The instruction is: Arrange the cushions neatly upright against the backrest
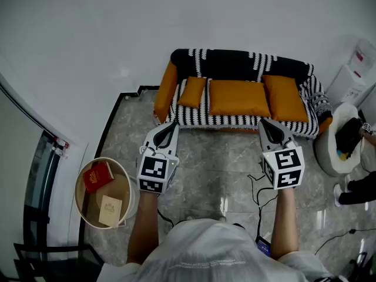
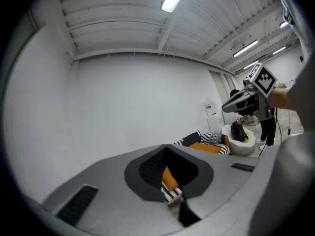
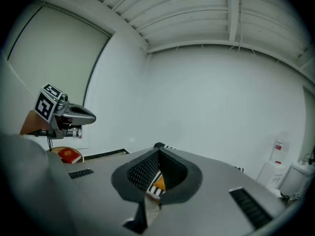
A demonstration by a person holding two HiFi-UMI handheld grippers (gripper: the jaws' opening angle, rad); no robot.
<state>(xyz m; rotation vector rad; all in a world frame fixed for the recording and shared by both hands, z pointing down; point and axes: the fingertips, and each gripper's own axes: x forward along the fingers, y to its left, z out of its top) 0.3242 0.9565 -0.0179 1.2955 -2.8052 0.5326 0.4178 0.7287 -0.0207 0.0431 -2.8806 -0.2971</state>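
A sofa (image 1: 235, 122) with a black-and-white striped cover stands against the white wall. Three orange cushions lean upright on its backrest: a small one (image 1: 192, 92) at the left, a wide one (image 1: 237, 97) in the middle and one (image 1: 285, 98) at the right. My left gripper (image 1: 174, 124) and right gripper (image 1: 264, 122) hover over the floor just in front of the seat, both shut and holding nothing. The left gripper view shows the sofa (image 2: 206, 140) past its shut jaws and the right gripper (image 2: 231, 104) beside it. The right gripper view shows the left gripper (image 3: 91, 117).
A round wooden table (image 1: 120, 184) at the left carries a red book (image 1: 97, 176) and a tan booklet (image 1: 110, 210). At the right are a white round chair (image 1: 329, 154) with a dark bag, a person's legs (image 1: 358, 190) and a white dispenser (image 1: 352, 75). Cables (image 1: 255, 187) lie on the marble floor.
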